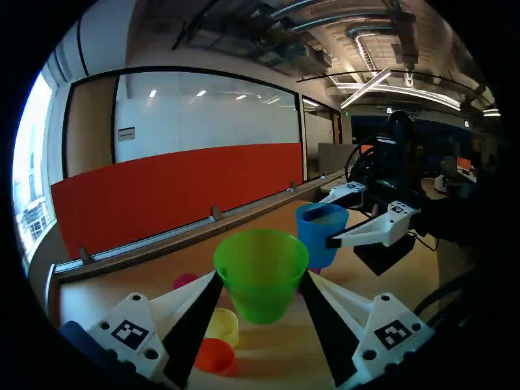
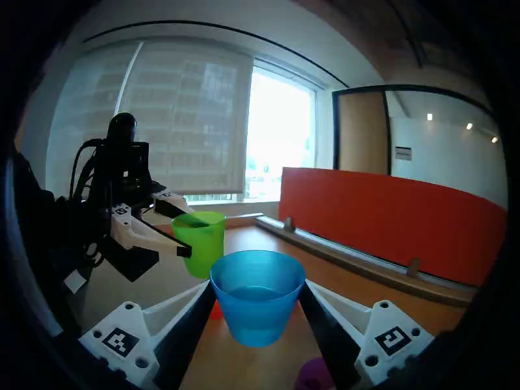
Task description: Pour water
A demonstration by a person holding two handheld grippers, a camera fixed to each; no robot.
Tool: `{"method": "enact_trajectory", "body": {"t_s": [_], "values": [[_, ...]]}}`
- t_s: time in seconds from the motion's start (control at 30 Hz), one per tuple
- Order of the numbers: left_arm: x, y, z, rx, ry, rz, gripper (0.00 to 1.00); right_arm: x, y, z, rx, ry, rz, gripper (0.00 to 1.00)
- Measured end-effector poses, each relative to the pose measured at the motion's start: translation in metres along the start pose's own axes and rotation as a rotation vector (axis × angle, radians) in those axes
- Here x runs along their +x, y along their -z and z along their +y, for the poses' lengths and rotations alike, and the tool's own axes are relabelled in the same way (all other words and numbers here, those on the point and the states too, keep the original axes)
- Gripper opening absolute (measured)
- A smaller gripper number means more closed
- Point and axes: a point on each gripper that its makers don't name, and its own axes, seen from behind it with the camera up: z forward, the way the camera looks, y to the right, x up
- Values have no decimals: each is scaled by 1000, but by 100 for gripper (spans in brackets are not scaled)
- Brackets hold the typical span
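The left claw (image 1: pixel 261 278) is closed to cup width. Both its fingers press the sides of the green cup (image 1: pixel 261 289), which sits upright at lower centre of the left gripper view. The right claw (image 2: pixel 257 289) grips the blue cup (image 2: pixel 257 315) the same way at lower centre of the right gripper view. Water (image 2: pixel 255 294) lies level inside the blue cup, part way up.

Both cups are lifted off the surface (image 1: pixel 104 292) and kept level. For the blue one, I judge this is so nothing spills before the pour.

In the left gripper view the blue cup hangs right of centre, just beyond the green one, near but apart. That closeness suits tipping its lip over the green mouth. Upright and steady, green looks like the receiver, though I cannot tell whether it already holds water.

A yellow cup (image 1: pixel 223 325) and a red cup (image 1: pixel 214 356) stand on the surface at lower left, below the green cup and clear of the pour.
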Motion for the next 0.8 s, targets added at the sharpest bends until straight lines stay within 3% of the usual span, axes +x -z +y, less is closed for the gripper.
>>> {"method": "enact_trajectory", "body": {"t_s": [0.8], "values": [[29, 11, 1, 19, 0, 118, 84, 14, -3, -7, 8, -4, 52, 90]]}}
